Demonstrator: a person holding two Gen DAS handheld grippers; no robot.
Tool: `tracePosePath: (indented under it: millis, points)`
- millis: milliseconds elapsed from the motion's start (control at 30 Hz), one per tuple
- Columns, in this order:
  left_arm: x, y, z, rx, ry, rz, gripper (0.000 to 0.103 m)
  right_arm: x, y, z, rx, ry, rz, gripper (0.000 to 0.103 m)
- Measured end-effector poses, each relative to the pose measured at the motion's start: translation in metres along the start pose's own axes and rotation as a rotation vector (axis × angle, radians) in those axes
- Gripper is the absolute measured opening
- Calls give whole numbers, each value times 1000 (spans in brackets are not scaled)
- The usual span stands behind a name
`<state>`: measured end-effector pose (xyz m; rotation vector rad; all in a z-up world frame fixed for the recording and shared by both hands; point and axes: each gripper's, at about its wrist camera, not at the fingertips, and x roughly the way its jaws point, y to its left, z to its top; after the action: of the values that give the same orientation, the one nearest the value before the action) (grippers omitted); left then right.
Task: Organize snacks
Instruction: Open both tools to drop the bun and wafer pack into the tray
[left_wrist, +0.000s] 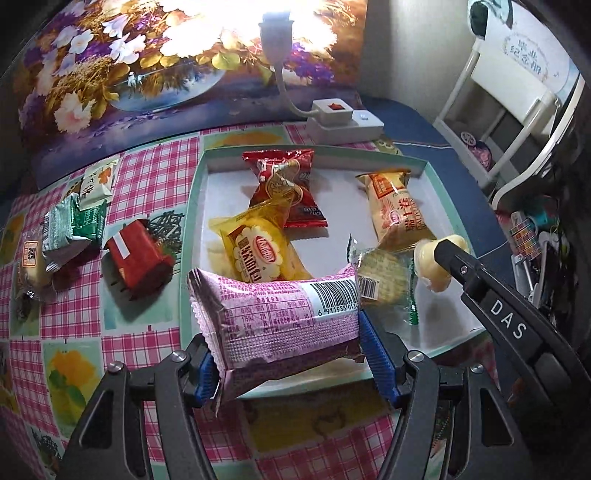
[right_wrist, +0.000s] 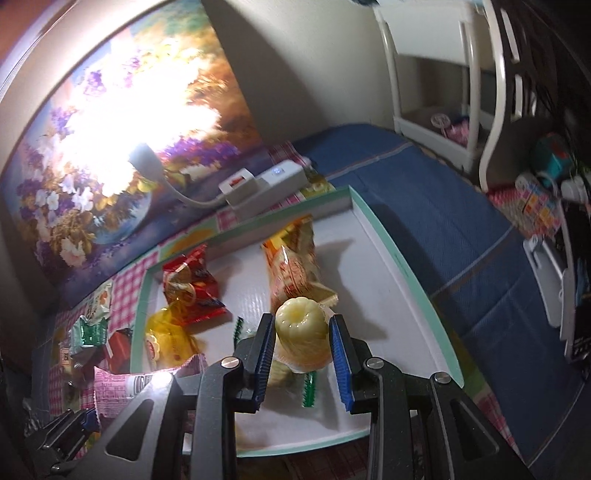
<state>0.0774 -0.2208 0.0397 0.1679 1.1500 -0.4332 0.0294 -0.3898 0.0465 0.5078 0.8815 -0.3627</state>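
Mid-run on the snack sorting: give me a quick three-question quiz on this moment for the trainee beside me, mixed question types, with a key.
1. Multiple choice: what does the left gripper hold? A) a red box B) the pink packet C) nothing.
2. True or false: the yellow jelly cup in the right gripper already rests on the floor of the tray.
3. Fill in: the small red box lies on the checked tablecloth, ______ the tray.

Key
1. B: its jaws are closed on the pink packet, over the tray's near edge.
2. False: the cup is clamped between the fingers above the tray.
3. Outside, beside the tray's edge, near the green packets.
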Motion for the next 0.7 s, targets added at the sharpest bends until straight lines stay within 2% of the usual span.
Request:
tracePosePath:
  millis: [233,433,567,700]
  points:
    - [12,7,-1,-21,16,18,71,14,-8,-6,32,66,-9,32]
    - [13,9,-1,-20,21,22,74,13,-7,-6,32,72,-9,32]
    - [11,11,0,-27,22,23,82,13,-6,-5,33,75,-12,34]
    - [4,15,2,-34,6,22,84,10,-5,-4,31,67,-29,34]
